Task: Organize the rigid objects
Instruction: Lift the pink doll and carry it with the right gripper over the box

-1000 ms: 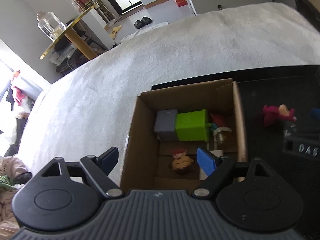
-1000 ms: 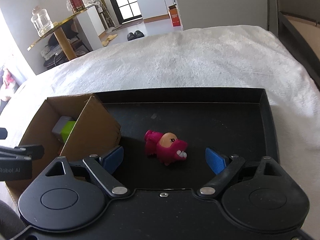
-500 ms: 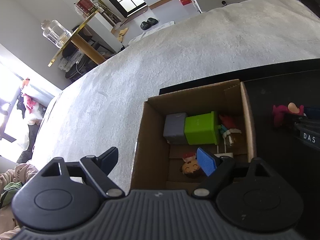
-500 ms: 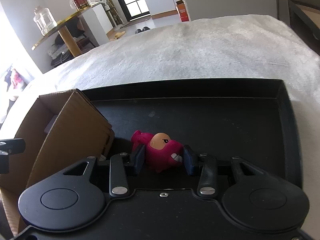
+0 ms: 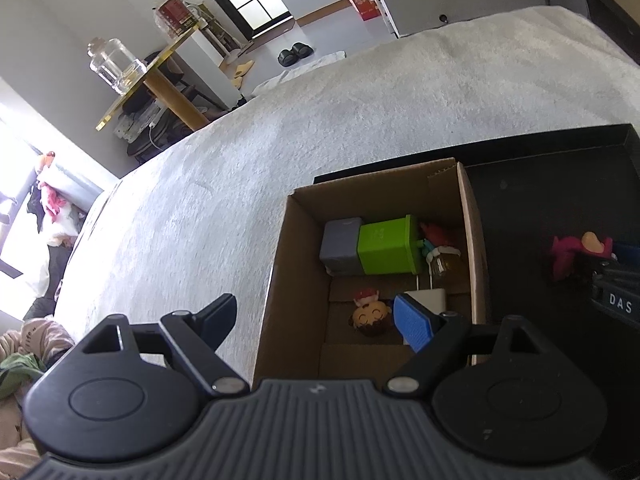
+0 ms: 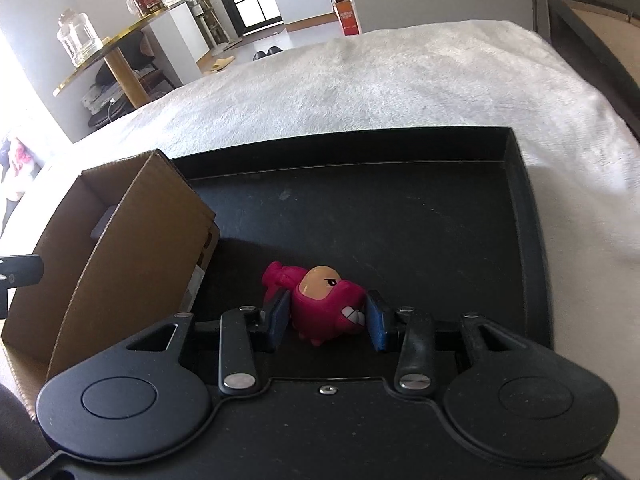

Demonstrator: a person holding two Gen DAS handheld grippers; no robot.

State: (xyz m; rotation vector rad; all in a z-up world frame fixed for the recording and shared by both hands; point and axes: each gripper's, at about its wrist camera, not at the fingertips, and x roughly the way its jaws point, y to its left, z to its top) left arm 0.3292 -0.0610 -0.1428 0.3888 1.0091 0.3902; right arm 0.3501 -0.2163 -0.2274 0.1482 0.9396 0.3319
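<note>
Right gripper [image 6: 326, 318] clamped on pink toy figure [image 6: 326, 304] — pads pressing both flanks, figure low over black tray [image 6: 528, 240], just beside cardboard box [image 6: 120, 248]. Jaws closed down over the last second with the figure between them. Left gripper [image 5: 316, 320] wide open, holding nothing, hanging over the box's near-left corner. Risks, as judged: rounded glossy body, grip near the pad tips — could squirt out on lift. Tall box wall close on the left — could clip the figure in transfer. Box floor crowded with green block [image 5: 386, 246], grey block [image 5: 340, 246], small figurines — little landing room.
</note>
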